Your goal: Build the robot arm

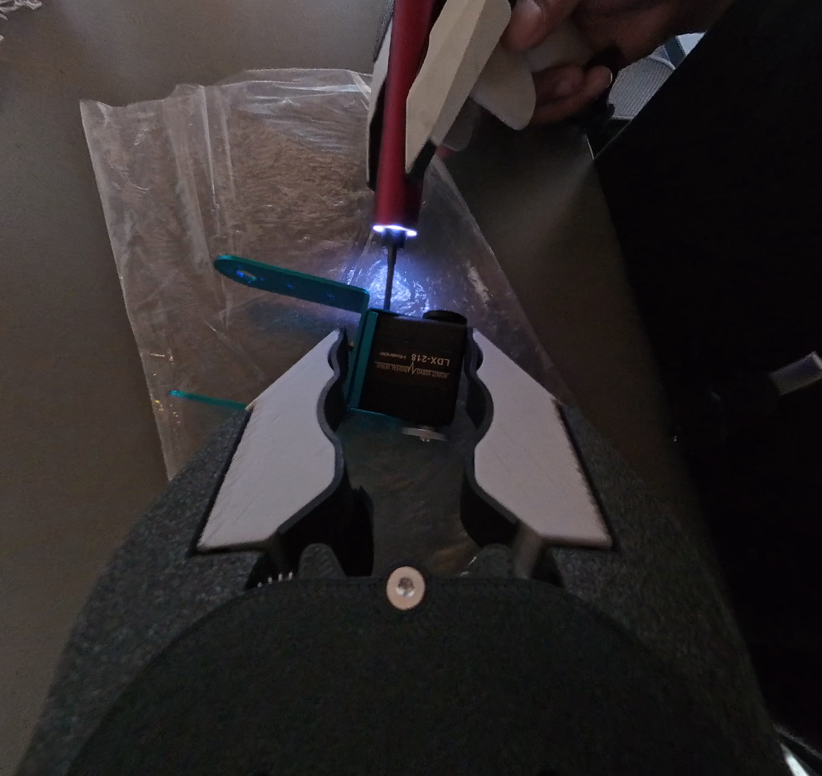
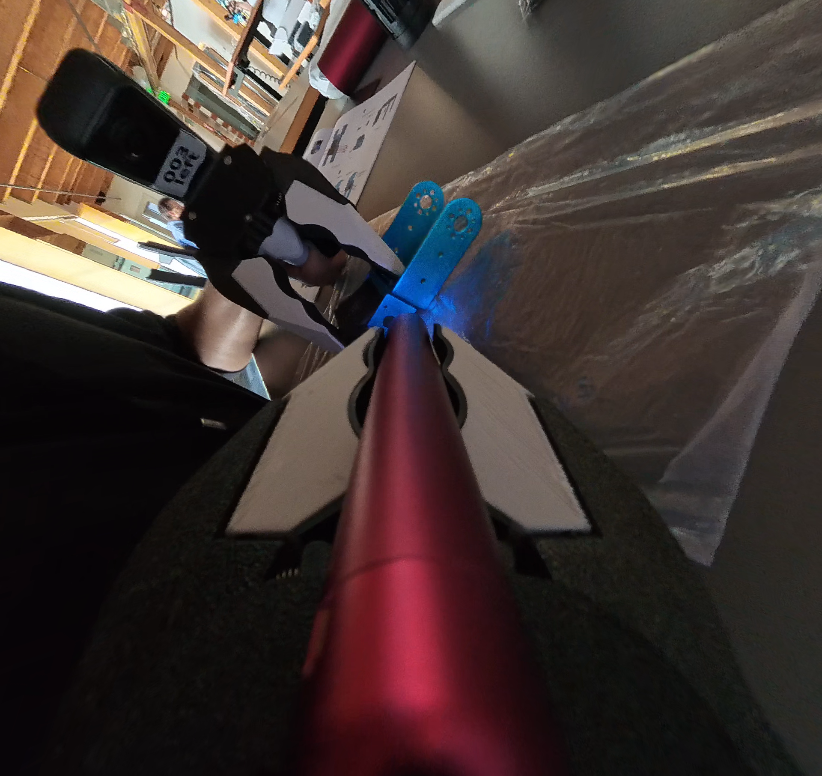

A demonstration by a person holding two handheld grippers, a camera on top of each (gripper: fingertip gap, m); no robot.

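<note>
Left tool (image 1: 407, 367) clenched black servo (image 1: 411, 369) w/ teal bracket (image 1: 291, 281); right tool (image 2: 407, 345) gripped red screwdriver (image 2: 400, 487), lit bit touching servo top.

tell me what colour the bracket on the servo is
Blue-teal metal bracket, clearest in the right wrist view; it looks darker teal in the left wrist view.

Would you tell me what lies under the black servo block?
A clear plastic bag spread on the grey table lies below the servo block. The left gripper hides the patch directly underneath.
</note>
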